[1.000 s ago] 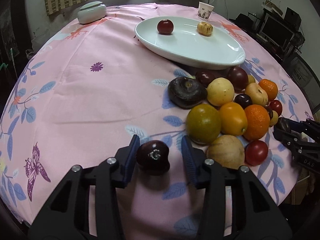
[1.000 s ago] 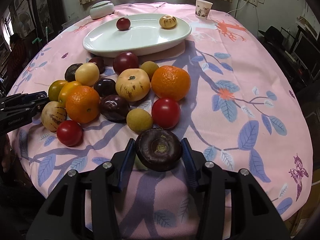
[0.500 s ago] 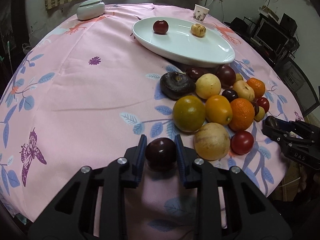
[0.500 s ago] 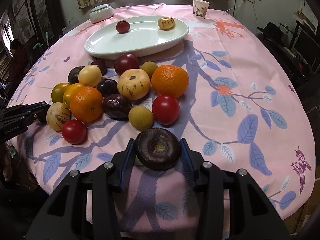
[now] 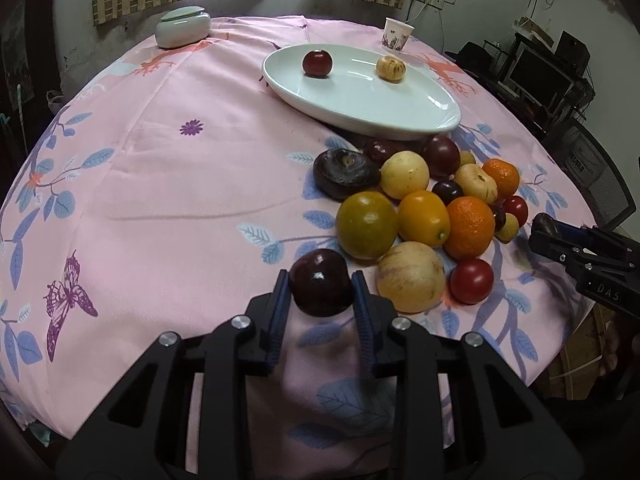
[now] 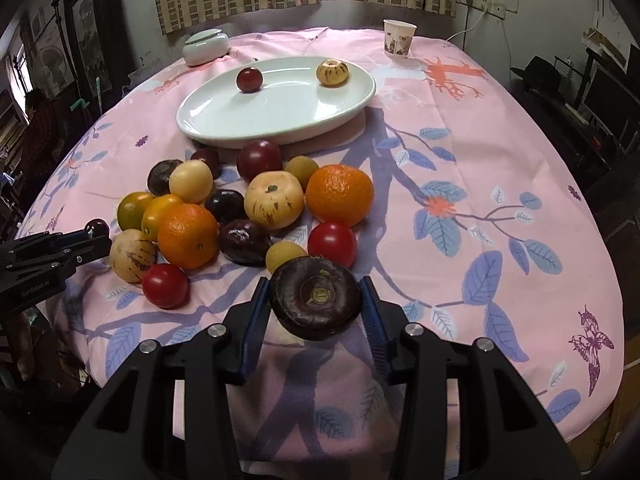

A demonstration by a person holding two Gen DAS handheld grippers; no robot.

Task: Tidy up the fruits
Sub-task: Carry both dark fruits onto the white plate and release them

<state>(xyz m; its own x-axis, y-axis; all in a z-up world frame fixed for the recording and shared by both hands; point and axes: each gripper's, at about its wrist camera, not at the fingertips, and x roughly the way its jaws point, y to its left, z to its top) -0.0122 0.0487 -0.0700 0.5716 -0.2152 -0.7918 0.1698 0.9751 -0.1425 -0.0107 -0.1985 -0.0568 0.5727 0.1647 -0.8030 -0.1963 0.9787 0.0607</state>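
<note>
Fruit pile [image 6: 240,208] blocks plate [image 6: 224,132]; cloth [image 5: 160,184] left clear.

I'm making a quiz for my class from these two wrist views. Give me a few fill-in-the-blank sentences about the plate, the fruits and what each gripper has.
1. The white oval plate holds ____ fruits.
2. The left gripper is shut on a dark ____ plum.
3. The right gripper is shut on a flat, dark brown ____ chestnut.
4. The paper cup stands on the pink tablecloth, ____ the plate.

Missing words: two; red; water; beyond
</note>
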